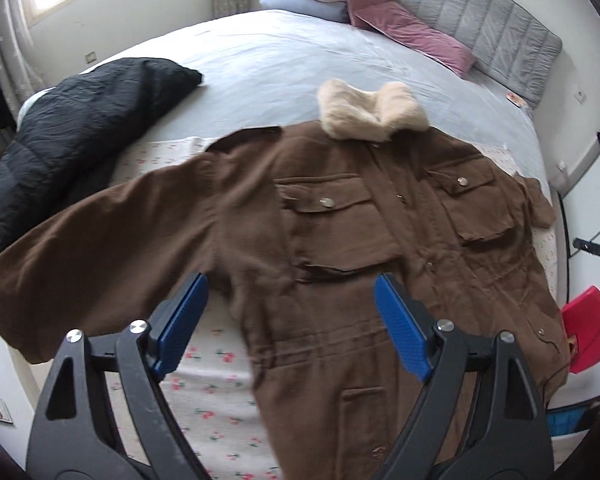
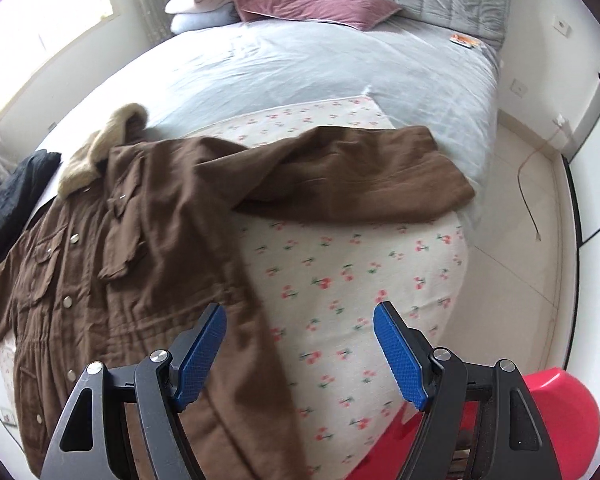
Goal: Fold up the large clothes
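Cherry-print sheet (image 2: 340, 272) under woven brown coat (image 1: 340, 240), fluffy fur collar (image 1: 364, 112).

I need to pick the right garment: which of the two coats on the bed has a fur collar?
The brown coat, spread flat with its front up on the cherry-print cloth, has the beige fur collar. The black coat lies crumpled beside it and shows none.
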`<state>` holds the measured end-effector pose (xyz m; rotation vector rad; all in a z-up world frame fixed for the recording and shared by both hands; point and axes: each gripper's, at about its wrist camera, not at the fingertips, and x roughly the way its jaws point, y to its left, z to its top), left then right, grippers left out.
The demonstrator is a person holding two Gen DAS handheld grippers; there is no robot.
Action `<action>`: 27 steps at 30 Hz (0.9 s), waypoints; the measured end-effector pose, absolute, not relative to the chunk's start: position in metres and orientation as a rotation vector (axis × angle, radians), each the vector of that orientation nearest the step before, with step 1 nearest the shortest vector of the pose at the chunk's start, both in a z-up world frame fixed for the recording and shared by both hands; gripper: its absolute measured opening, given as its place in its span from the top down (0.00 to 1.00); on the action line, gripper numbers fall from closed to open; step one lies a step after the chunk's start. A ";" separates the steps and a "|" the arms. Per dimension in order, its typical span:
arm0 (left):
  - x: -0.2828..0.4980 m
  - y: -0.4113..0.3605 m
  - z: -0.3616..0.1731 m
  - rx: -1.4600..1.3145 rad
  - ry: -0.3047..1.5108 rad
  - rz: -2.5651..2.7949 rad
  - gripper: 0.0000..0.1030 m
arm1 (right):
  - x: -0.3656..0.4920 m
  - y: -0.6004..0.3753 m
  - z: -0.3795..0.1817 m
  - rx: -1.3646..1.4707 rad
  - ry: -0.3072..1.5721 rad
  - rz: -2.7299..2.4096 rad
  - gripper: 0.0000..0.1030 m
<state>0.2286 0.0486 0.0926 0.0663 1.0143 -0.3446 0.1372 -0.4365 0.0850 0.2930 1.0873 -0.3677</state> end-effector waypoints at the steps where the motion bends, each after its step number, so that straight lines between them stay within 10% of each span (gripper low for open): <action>1: 0.228 0.033 0.089 0.071 1.026 -0.374 0.17 | 0.139 -0.458 0.082 0.338 1.087 -0.397 0.25; 23: 0.230 -0.066 -0.038 -0.234 0.849 -0.681 0.17 | 0.324 -0.649 -0.034 0.712 0.964 -0.786 0.37; 27: 0.236 -0.060 -0.044 -0.296 0.866 -0.706 0.17 | 0.344 -0.633 -0.034 0.514 0.957 -0.841 0.79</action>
